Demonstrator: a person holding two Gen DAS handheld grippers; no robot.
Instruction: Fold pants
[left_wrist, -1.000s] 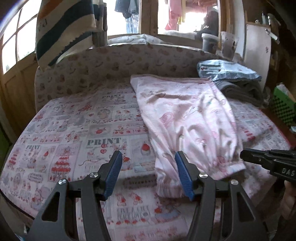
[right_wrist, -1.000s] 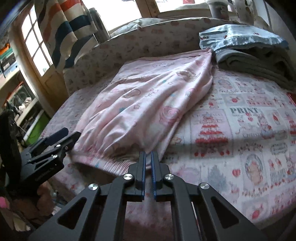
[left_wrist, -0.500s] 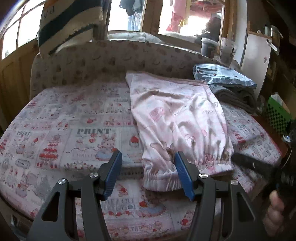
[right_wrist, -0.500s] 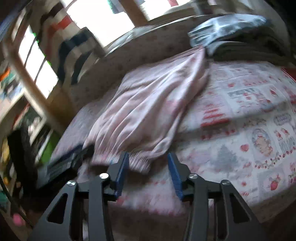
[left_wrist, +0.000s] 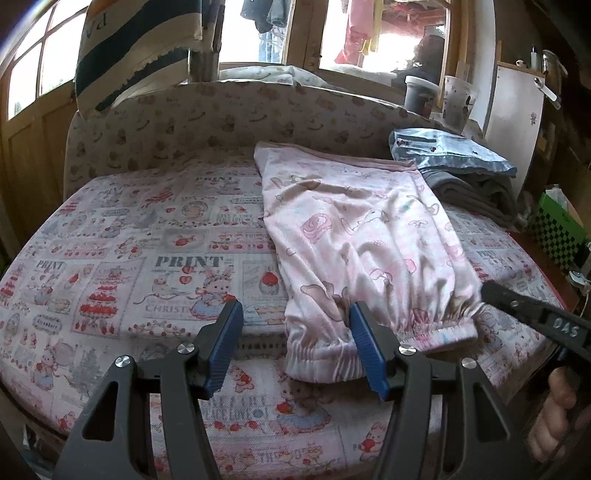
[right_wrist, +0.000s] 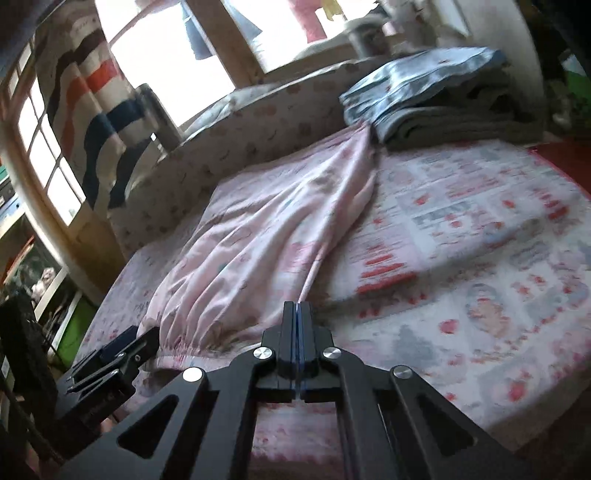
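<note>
Now | soft pink pants (left_wrist: 369, 251), gathered cuffs | left claw (left_wrist: 295, 347) released | right claw (right_wrist: 298, 317) clenched on hem

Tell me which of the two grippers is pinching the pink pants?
The right gripper, jaws shut on the pink pants' cuff edge; the left gripper is open.

**Black rigs, blue pads**

Left gripper (left_wrist: 295, 343): matte black triangular arms with cut-out windows, silver round screws at the joints, ribbed blue pads (left_wrist: 364, 347) inside each finger. At three o'clock, the right gripper (left_wrist: 487, 291) shows white "DAS" lettering on black. Bare fingers (left_wrist: 554, 417) at four o'clock, no sleeve visible.
</note>
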